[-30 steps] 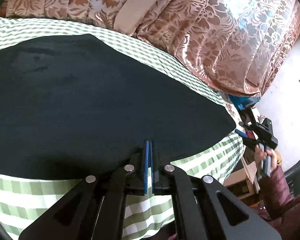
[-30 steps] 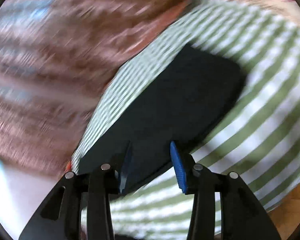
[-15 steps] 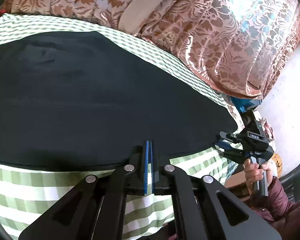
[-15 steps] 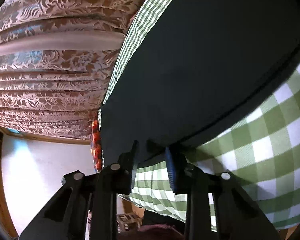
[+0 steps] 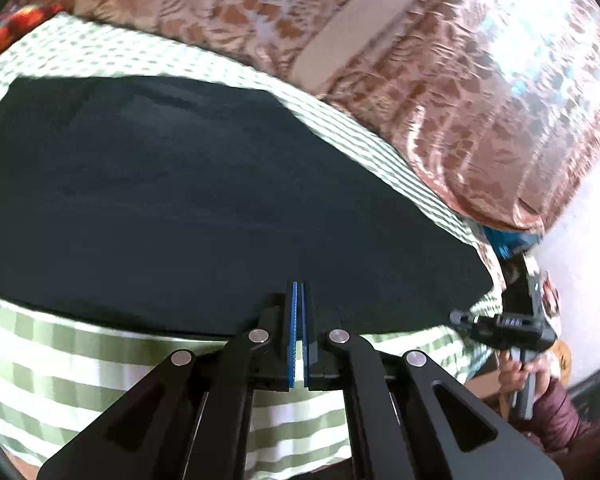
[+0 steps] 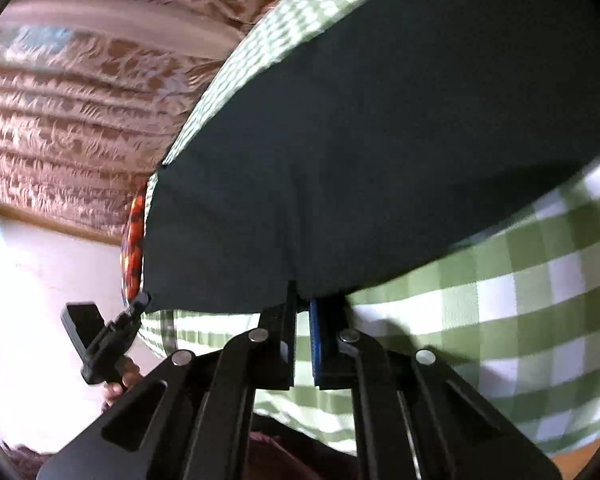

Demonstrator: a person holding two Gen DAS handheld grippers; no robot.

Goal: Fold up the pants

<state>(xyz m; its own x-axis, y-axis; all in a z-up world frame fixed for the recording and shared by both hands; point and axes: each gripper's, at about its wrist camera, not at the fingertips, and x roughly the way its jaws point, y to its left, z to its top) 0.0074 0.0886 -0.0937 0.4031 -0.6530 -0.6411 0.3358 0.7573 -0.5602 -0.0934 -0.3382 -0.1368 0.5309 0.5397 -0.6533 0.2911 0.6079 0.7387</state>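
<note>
Left gripper (image 5: 299, 300) jaws pressed together on the near hem of the pants (image 5: 204, 216); whether cloth sits between the pads is hidden. Right gripper (image 6: 303, 304) jaws nearly together, pinching the pants (image 6: 380, 160) near edge, cloth puckering up into the tips. One pair of dark pants, spread flat on the green checked cloth (image 5: 80, 380). A checked strip shows along the near side under both grippers, a thinner strip on the far side by the brown patterned curtain (image 5: 480, 120). Right end of pants reaches the table corner, where the other gripper (image 5: 504, 326) and hand (image 5: 520, 368) show. Two grippers, two hands, one curtain
</note>
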